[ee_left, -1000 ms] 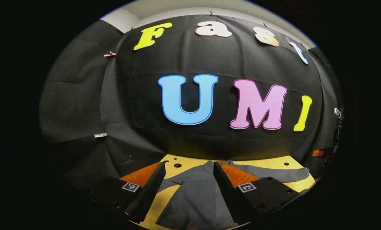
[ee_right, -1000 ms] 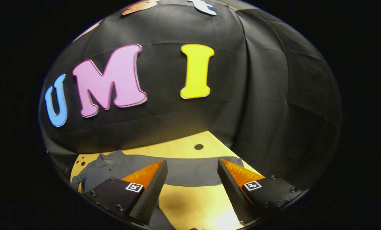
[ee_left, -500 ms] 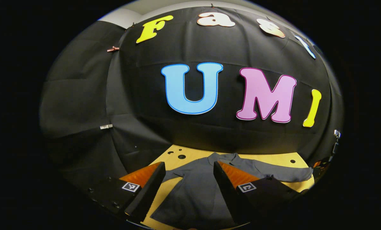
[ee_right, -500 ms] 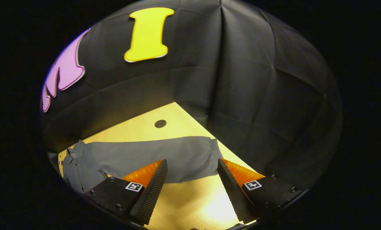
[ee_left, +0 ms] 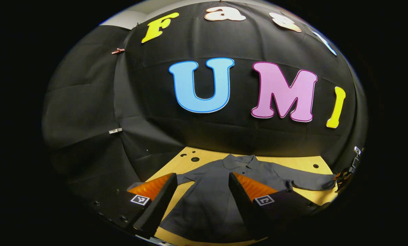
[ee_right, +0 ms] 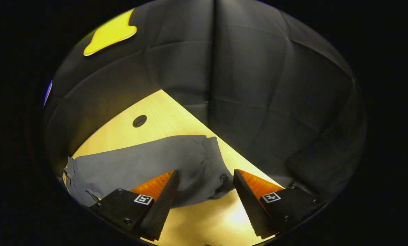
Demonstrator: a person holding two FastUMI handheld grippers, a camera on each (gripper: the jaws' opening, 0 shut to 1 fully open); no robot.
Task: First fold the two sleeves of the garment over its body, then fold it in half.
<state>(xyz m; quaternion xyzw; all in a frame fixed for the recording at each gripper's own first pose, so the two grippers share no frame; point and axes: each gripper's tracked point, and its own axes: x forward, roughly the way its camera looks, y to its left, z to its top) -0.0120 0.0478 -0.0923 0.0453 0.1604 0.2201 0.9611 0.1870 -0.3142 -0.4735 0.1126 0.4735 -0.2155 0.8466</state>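
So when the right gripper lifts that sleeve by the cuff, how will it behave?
The sleeve is probably floppy: it lies flat and wrinkled on the table, so it should drape and trail. It is likely light, being thin cloth. The open right gripper may need a firm pinch near the cuff button.

Left gripper view faces the wall; both share the garment (ee_left: 221, 191), seemingly nearer rightward.

So the left tool (ee_left: 199, 198) has its fingers sitting right in front of the grey shirt (ee_left: 207, 201), covering strips of the body, and the hem gets chopped off at the bottom of the left gripper view. Far sleeve end (ee_left: 322, 184) fades into dark blur at the edge. In the right gripper view, the sleeve (ee_right: 139, 164) runs out of sight at the left, and the right tool (ee_right: 205, 201) hides part of its lower edge. Counter (ee_right: 224, 218) is glare-washed there.
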